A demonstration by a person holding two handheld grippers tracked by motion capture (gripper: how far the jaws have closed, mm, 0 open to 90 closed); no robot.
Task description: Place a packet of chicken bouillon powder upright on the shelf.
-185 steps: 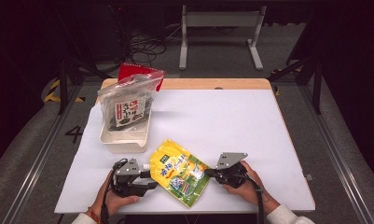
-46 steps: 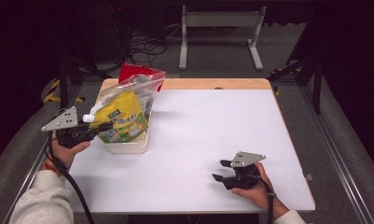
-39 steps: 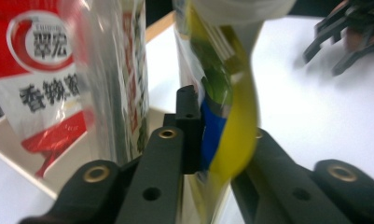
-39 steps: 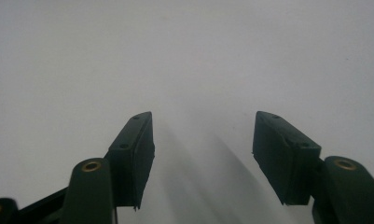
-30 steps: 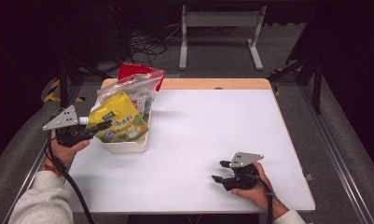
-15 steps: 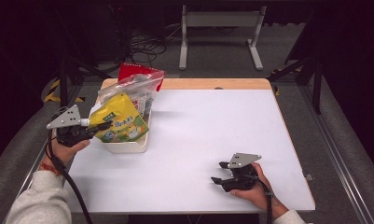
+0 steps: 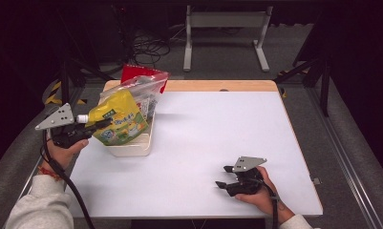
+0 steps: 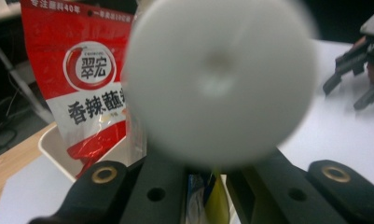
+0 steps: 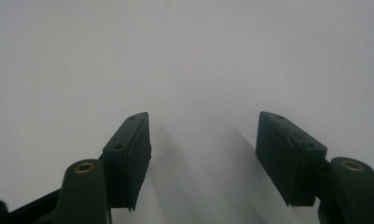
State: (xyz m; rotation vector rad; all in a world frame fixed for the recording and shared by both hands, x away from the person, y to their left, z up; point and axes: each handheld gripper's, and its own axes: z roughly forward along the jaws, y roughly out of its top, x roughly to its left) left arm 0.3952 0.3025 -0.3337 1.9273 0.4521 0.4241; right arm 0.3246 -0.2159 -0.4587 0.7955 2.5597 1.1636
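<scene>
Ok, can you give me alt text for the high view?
The left gripper holds a yellow pouch by its white cap end over a white bin at the table's left side. The right gripper rests open and empty on the table, near the front.

Bin at 9 o'clock on table, near its left edge. Spouted pouch above bin's near-left part, spout cap pointing to 9 o'clock, just at left gripper. Zip bag upright in bin behind pouch, toward 12 o'clock. Sauce packet behind the bag, at bin's far end. Right gripper at 5 o'clock on table, well apart from bin, jaws toward 9 o'clock.
</scene>
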